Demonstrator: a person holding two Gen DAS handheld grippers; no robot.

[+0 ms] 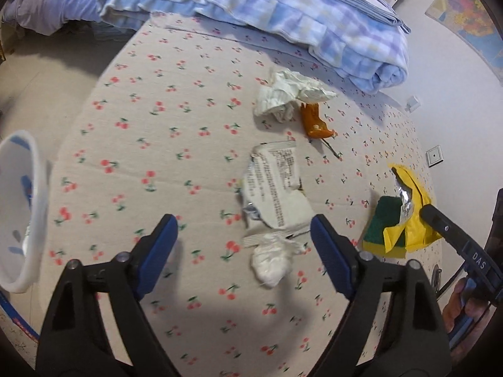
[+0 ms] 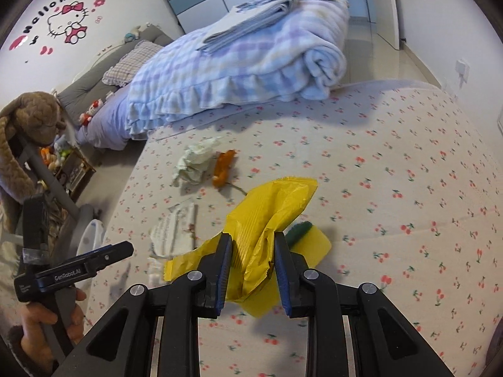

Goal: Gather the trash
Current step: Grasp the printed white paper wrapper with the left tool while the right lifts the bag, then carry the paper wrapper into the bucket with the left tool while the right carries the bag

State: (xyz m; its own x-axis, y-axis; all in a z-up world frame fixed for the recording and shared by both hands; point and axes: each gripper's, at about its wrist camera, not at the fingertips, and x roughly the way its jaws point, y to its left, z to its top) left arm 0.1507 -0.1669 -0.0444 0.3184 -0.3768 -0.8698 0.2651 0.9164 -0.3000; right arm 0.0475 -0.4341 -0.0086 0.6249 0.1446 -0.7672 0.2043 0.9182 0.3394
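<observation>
1. Right now the right claw (image 2: 253,262) is clamped on the yellow wrapper (image 2: 270,207), which lies on the cherry-print bed (image 2: 408,172) over a green-and-yellow sponge (image 2: 309,235).
2. Lift straight up, I'd judge, so the sponge stays behind.
3. The left claw (image 1: 243,245) hangs spread wide above a crumpled tissue (image 1: 272,260) and printed wrapper (image 1: 276,185).
4. A white bin (image 1: 23,213) sits at nine o'clock; swing the wrapper there.
5. The white paper wad (image 1: 287,94) and orange wrapper (image 1: 314,121) wait at twelve o'clock.
</observation>
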